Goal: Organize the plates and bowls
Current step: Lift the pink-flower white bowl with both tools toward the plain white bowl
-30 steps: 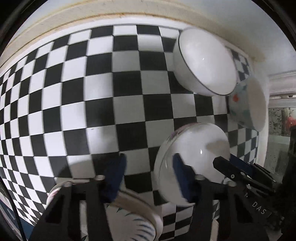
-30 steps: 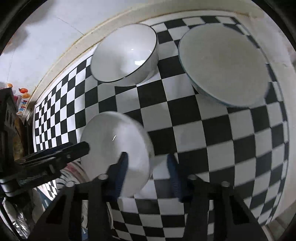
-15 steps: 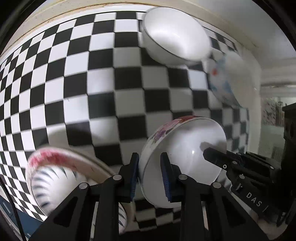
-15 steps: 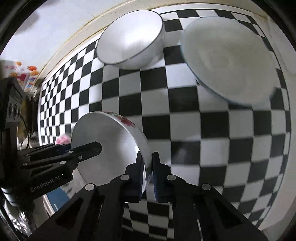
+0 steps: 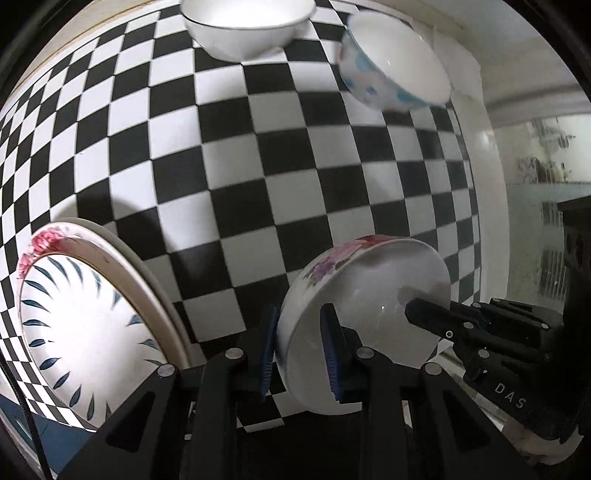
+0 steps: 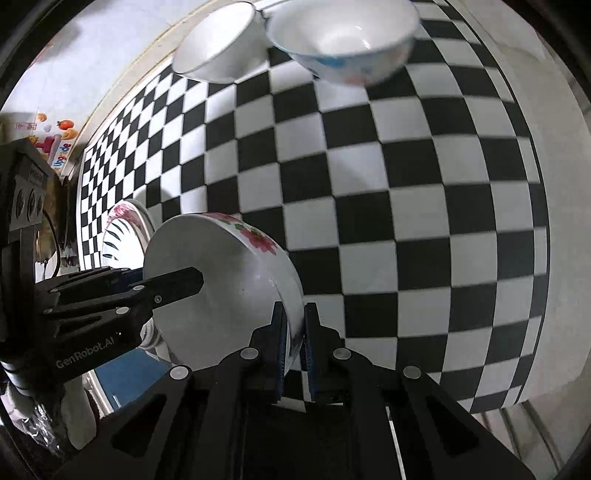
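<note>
Porcelain filled the left wrist view: we had the floral bowl (image 5: pixel 369 332) pinched at its near rim between the almost shut pads of our left gripper (image 5: pixel 301 350), while our right gripper (image 5: pixel 476 339) reached into the bowl from the far side. The plates (image 5: pixel 81 325) lay just left of the bowl, nearer our left hand, with the white bowl (image 5: pixel 243 33) and blue bowl (image 5: pixel 391 70) well beyond it across bare checkered cloth (image 5: pixel 295 155).

From the right wrist view, our right gripper (image 6: pixel 293 343) was clamped thin on the opposite rim of the floral bowl (image 6: pixel 221 291). The left gripper (image 6: pixel 147 291) and plates (image 6: pixel 122 236) lay past it to the left. Right of the bowl, the cloth (image 6: pixel 406 221) was open to its edge.
</note>
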### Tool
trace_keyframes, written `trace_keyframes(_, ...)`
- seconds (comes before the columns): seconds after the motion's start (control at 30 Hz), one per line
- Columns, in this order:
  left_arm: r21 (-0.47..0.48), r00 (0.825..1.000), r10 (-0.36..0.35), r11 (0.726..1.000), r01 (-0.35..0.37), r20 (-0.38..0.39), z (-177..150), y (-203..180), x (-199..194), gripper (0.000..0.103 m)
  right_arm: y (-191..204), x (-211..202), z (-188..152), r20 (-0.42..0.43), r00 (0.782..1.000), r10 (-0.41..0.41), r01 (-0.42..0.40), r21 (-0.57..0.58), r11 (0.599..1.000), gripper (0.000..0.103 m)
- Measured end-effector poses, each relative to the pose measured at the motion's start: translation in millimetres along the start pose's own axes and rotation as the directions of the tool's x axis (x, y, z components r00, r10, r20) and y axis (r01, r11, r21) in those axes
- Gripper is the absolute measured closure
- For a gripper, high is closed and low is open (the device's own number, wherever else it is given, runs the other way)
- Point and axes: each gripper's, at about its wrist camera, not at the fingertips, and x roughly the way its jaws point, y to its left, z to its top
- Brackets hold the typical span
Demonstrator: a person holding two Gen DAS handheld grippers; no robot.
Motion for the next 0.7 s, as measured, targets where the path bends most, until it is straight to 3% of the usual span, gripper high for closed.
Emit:
trace_keyframes(0.57,-0.006,0.997,0.043,0.999,-0.043,-0.065,-1,-8,41,0.082,-21,25,3,-0.031,0.999,0.011,-0.01,0.047,0.999,0.093)
trace_keyframes(0.7,-0.025,0.996,0.024,0.999,-0.027,-0.085,0,-6,30,0.081,-26,23,9,-0.067,0.997,0.042,-0.038,0.063,0.997,0.092)
